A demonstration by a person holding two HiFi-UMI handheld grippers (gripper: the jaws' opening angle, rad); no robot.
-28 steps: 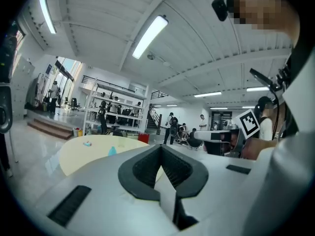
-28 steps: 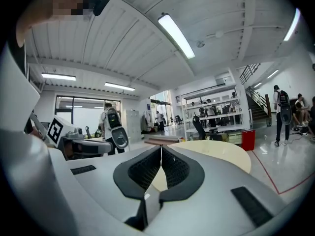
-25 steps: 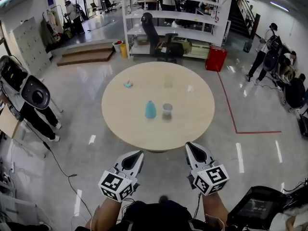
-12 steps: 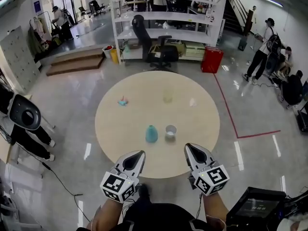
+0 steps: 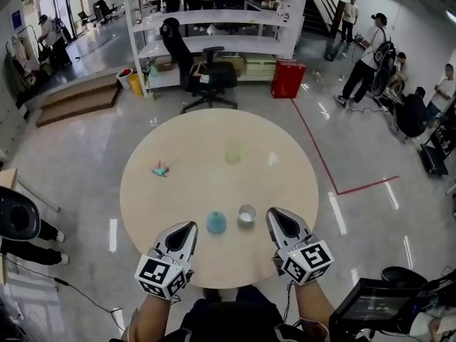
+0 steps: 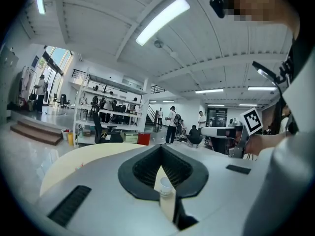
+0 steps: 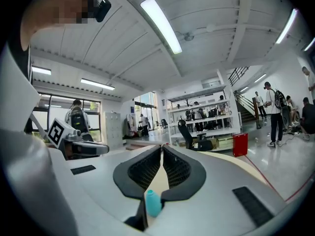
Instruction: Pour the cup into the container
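Right hand-held gripper (image 5: 275, 215) has neared the upright cup (image 5: 246, 214).

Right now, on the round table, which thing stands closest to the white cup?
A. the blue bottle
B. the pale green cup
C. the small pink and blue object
A: in the head view the blue bottle stands just left of the white cup, while the pale green cup and the small pink and blue object lie much farther off.
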